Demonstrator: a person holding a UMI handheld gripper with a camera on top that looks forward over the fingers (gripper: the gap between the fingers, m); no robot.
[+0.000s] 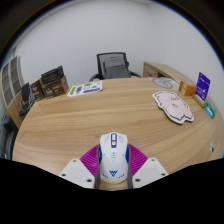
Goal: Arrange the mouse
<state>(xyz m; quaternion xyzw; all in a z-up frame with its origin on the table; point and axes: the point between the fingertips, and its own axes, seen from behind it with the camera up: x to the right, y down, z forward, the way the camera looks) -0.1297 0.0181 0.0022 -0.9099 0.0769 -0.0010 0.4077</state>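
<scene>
A white mouse (112,158) with yellow, blue and purple markings sits between my fingers, its front pointing away over the wooden table (100,115). The pink pads (91,160) lie against both of its sides with no visible gap. My gripper (112,172) is shut on the mouse near the table's front edge. I cannot tell whether the mouse rests on the table or is held just above it. A white patterned mat (175,105) lies beyond the fingers at the right side of the table.
A purple box (203,85) stands at the far right edge behind the mat. A flat printed sheet (85,89) lies at the far left. Dark desk items (50,80) stand at the left. An office chair (117,66) is behind the table.
</scene>
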